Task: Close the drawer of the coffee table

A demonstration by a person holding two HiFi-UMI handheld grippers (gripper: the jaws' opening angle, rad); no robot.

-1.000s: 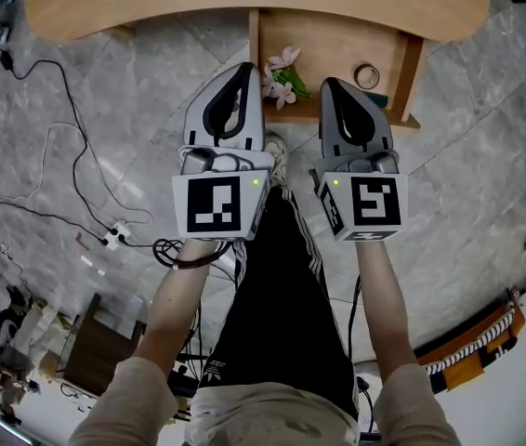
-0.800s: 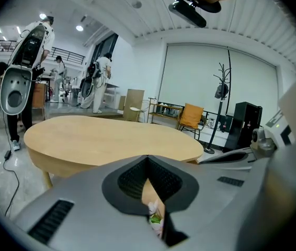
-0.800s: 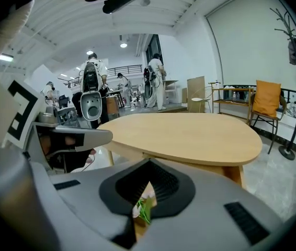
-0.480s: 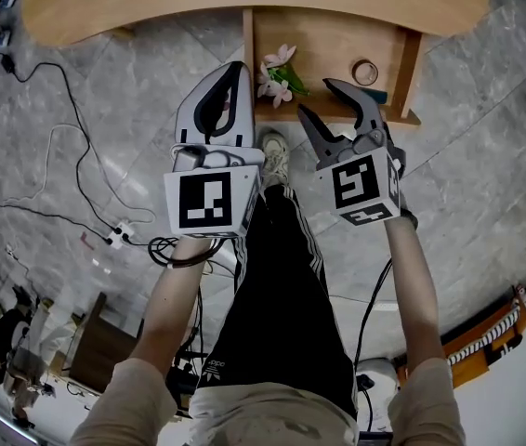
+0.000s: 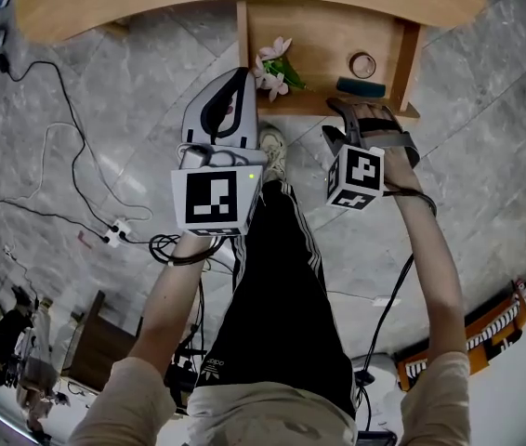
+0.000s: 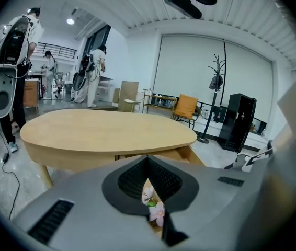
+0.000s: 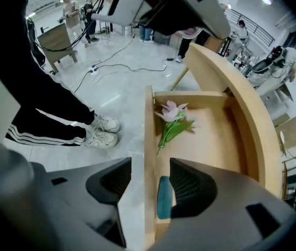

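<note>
The right claw (image 7: 150, 167), its jaws just opening, straddles the front wall of the drawer (image 7: 149, 114) without pressing it. Inside, a pink flower (image 7: 171, 112) lies at twelve o'clock, and a teal object (image 7: 163, 197) sits beside one jaw.

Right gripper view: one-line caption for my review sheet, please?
Right gripper, fingers just opened, straddles the open drawer's front panel; flower and teal object inside.
</note>
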